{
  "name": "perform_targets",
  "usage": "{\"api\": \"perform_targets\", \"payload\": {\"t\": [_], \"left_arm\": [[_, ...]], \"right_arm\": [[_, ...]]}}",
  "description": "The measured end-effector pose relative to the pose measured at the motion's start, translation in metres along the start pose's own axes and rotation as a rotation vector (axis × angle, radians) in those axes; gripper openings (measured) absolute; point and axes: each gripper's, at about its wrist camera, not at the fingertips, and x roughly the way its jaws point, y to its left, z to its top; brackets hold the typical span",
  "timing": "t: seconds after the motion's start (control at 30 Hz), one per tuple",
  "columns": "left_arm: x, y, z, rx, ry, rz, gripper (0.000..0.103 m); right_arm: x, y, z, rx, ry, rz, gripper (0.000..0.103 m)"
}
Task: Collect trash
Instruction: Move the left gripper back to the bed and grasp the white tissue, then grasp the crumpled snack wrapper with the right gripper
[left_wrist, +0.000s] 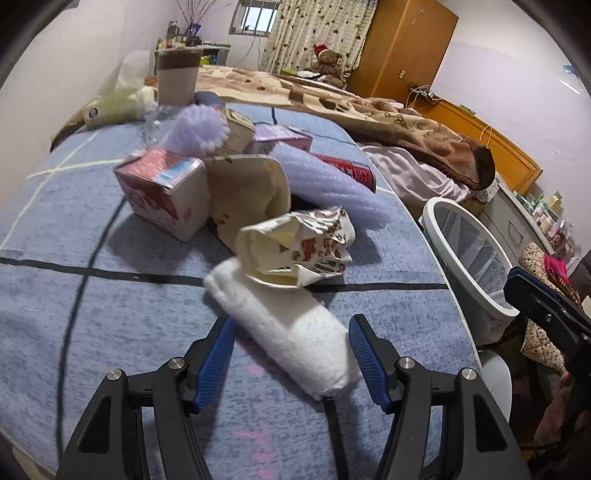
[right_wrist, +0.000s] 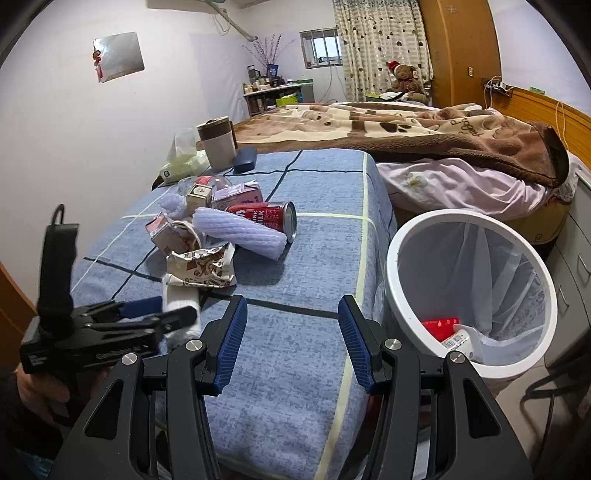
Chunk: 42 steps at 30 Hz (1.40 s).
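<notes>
Nearest the left wrist camera, the left gripper (left_wrist: 291, 354) stands with its jaws spread wide on either side of a rolled white tissue wad (left_wrist: 291, 332) lying on the blue checked bench cover (left_wrist: 110, 314); the blue pads are apart from the roll, so nothing is gripped yet. On the other side, the right gripper (right_wrist: 291, 343) hangs with its jaws partly open and empty above the near edge of the bench, just beside the white waste bin (right_wrist: 406, 236) standing on the floor at the bench's corner. Inside the bin's clear liner a red packet (right_wrist: 439, 326) and a white labelled wrapper (right_wrist: 460, 339) already lie at the bottom, so I judge that the collecting has begun but is at an early stage. Behind the tissue wad most of the trash is left in one heap: a crumpled patterned paper bag (left_wrist: 306, 247), a red and white carton (left_wrist: 166, 195), a beige paper cup (left_wrist: 247, 192) on its side, a lilac foam net sleeve (left_wrist: 332, 184), a red drink can (right_wrist: 269, 218) and smaller boxes (left_wrist: 280, 136) behind them. Farther back stand a lidded mug (right_wrist: 218, 144), a dark case (right_wrist: 245, 158) and a tissue pack (right_wrist: 183, 162), which look like belongings rather than trash. The next pickup, as I read it, is the tissue wad.
</notes>
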Motion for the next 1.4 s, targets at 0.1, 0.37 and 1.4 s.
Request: {"api": "perform_targets", "payload": {"t": [0.1,0.37,1.4], "left_arm": [[0.003,-0.001,-0.001,0.018,-0.01,0.017,0.065],[-0.016,0.01,-0.004,0.054,-0.044,0.04,0.022],[-0.035,0.072,0.005,-0.045,-0.09,0.056,0.02]], "right_arm": [[0.001,0.002,0.0,-0.003,0.001,0.009,0.053],[0.014,0.018,0.003,-0.034,0.023,0.07,0.053],[0.104,0.057,0.016,-0.09,0.213,0.193,0.05]]}}
